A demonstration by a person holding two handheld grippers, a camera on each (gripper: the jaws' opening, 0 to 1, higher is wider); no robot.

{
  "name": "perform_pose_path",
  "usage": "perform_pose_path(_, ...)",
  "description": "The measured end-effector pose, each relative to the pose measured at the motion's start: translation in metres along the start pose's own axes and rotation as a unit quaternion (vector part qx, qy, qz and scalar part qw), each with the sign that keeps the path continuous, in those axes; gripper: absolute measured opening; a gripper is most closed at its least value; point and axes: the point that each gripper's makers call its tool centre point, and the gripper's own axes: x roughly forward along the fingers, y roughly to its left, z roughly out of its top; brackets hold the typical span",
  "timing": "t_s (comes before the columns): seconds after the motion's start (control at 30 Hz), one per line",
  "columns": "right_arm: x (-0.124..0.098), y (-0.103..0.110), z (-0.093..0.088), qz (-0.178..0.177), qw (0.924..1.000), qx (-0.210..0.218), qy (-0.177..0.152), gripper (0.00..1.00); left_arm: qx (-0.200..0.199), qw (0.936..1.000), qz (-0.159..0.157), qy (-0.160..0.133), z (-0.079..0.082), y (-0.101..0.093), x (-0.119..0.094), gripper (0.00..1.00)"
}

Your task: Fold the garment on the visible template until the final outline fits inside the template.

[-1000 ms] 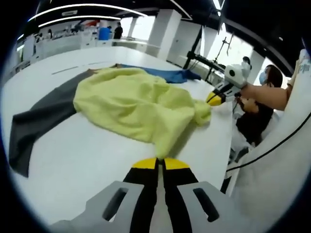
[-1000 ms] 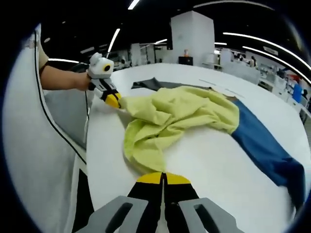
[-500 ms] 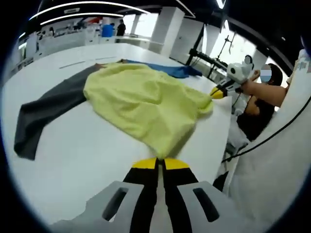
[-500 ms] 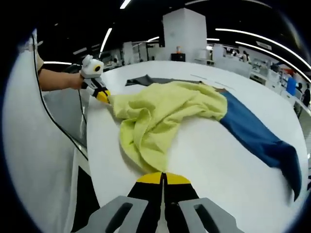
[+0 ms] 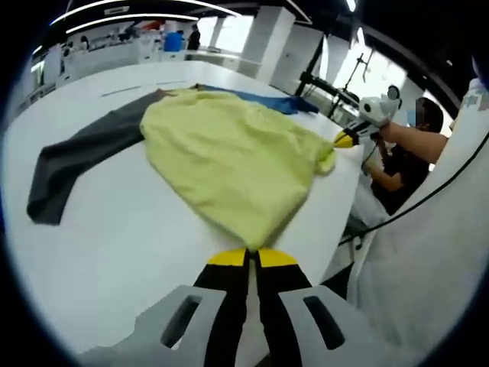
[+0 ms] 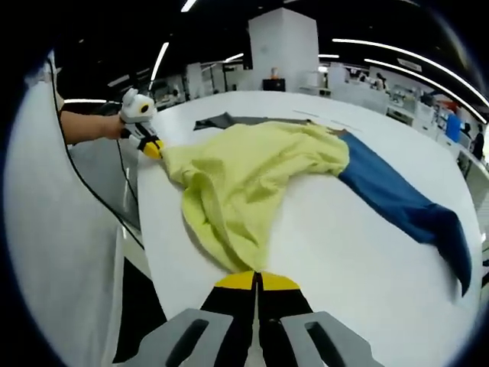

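Observation:
A pale yellow garment (image 5: pixel 229 153) lies spread on the white table (image 5: pixel 114 237), reaching the near edge. My left gripper (image 5: pixel 252 256) is shut on one of its near corners. My right gripper (image 6: pixel 256 279) is shut on another near corner of the yellow garment (image 6: pixel 244 172). Between the two grippers the hem runs along the table's edge. In the left gripper view the right gripper (image 5: pixel 341 140) grips the cloth at the right. In the right gripper view the left gripper (image 6: pixel 153 149) grips it at the left.
A dark grey garment (image 5: pixel 76 153) and a blue garment (image 5: pixel 267 103) stick out from under the yellow one's far side; the blue garment (image 6: pixel 397 202) trails to the right. A seated person (image 5: pixel 401 168) is beyond the table's edge. Desks stand far behind.
The two grippers have drawn apart along the table's edge, and the bunched yellow garment has been pulled out flatter and smoother between them.

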Motion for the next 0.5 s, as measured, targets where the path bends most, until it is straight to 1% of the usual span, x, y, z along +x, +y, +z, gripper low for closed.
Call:
perform_pose_path(0.3, -0.007, 0.008, -0.014, 0.004, 0.9998, 0.003, 0.021, 0.00, -0.005, 0.9999, 0.004, 0.010, -0.009, -0.003, -0.010, 0.00)
perform_pose_path(0.5, -0.013, 0.013, -0.020, 0.007, 0.9996, 0.005, 0.028, 0.00, -0.010, 0.9998, 0.001, 0.014, -0.013, -0.004, -0.017, 0.00)
